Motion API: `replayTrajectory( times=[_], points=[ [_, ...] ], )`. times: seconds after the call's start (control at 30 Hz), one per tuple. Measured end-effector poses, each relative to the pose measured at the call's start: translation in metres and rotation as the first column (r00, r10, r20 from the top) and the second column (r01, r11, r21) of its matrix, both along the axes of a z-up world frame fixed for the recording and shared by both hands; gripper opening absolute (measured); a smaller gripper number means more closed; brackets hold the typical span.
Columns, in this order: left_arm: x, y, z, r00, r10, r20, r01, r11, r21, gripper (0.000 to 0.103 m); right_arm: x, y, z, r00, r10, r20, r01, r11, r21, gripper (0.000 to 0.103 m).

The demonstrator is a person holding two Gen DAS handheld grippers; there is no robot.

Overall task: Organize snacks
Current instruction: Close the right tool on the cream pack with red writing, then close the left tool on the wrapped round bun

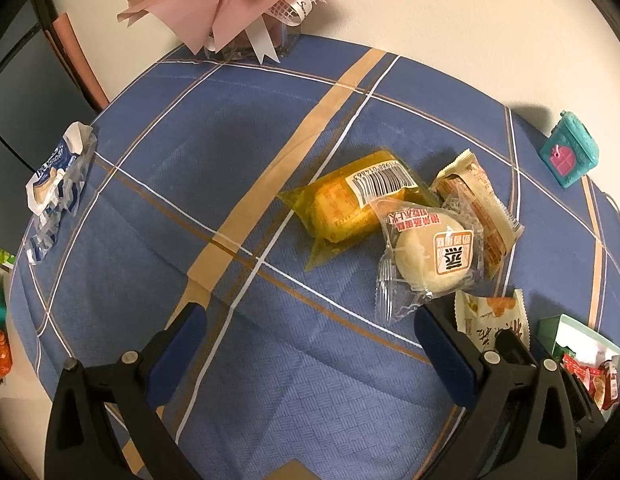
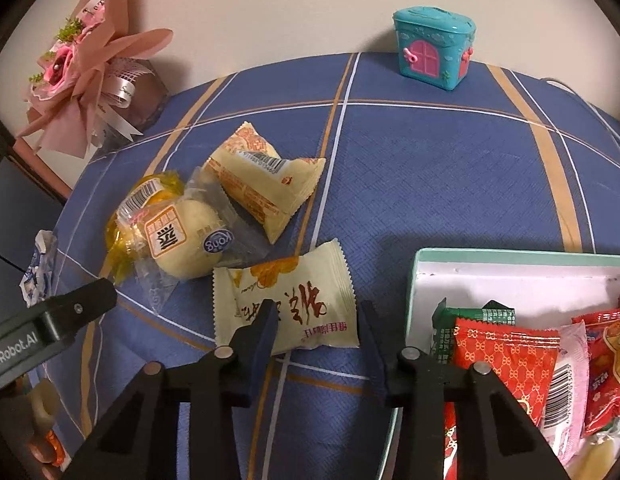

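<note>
Blue tablecloth (image 2: 429, 168) bears four loose wrapped snacks (image 2: 286, 300).

Cream snack packet (image 2: 288, 306), orange print, flat on the tablecloth beside the box's left wall. Round bun in clear wrapper (image 2: 186, 238), resting on a yellow-wrapped cake (image 2: 140, 200), mid-cloth. Tan wafer packet (image 2: 262, 184) touching them. Mint-rimmed box (image 2: 413, 280), near right corner, holding red and green packets (image 2: 505, 354).

tablecloth (image 2: 429, 184): woven cloth, matt | bun wrapper (image 1: 425, 256): clear glossy plastic | toy house (image 2: 433, 50): smooth glossy plastic
</note>
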State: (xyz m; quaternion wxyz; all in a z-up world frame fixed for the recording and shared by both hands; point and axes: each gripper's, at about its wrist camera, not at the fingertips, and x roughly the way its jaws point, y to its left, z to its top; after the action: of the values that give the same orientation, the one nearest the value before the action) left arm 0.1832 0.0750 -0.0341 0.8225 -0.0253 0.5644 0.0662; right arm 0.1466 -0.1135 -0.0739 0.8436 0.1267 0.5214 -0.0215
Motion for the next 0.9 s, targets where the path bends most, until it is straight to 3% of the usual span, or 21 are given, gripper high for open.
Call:
replayTrajectory(
  times=[0.43, 0.7, 0.9],
  points=[
    [-0.001, -0.015, 0.006, 1.000, -0.006, 0.030, 0.006, 1.000, 0.006, 0.103, -0.004, -0.015, 0.001, 1.000, 0.008, 0.008, -0.008, 0.998, 0.062, 0.027],
    [0.014, -0.037, 0.016, 0.995, -0.075, 0.072, 0.078, 0.996, -0.044, 0.103, -0.004, -0.020, 0.000, 1.000, 0.016, 0.007, -0.017, 0.996, 0.085, 0.027],
    [0.033, -0.051, 0.004, 0.992, -0.109, 0.067, 0.115, 0.989, -0.095, 0.103, -0.001, -0.020, 0.000, 1.000, 0.026, -0.003, -0.025, 0.996, 0.088, 0.027]
  ],
)
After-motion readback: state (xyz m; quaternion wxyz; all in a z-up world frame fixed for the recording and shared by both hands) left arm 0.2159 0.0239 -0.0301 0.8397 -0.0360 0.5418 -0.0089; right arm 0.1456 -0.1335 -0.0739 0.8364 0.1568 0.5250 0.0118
